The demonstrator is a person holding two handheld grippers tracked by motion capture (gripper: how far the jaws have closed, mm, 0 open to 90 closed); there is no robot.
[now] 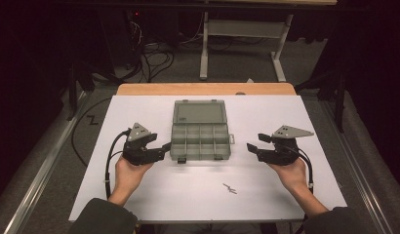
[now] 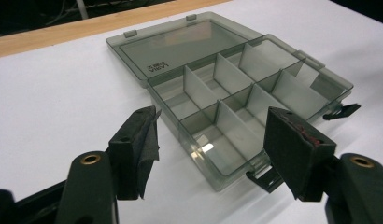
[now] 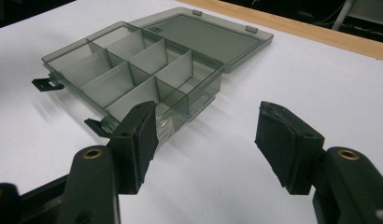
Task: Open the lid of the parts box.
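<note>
Two tools flank an open organizer box on a white counter with a wooden far edge. Box: smoky clear plastic compartment box, mid-counter, lid swung flat back toward the far edge, tray split by dividers into small compartments, all look bare. Two black latches hang off the near edge of the tray.

Left tool: held in the person's left hand, just left of the box near its near-left corner, jaws apart, gripping nothing; in the left gripper view the box corner sits between the pads.

Right tool: in the right hand, just right of the box, apart from it, jaws apart, bare counter between them.

Small dark metal clip-like item lies on the counter nearer the person, well apart from the box; too small to identify.
</note>
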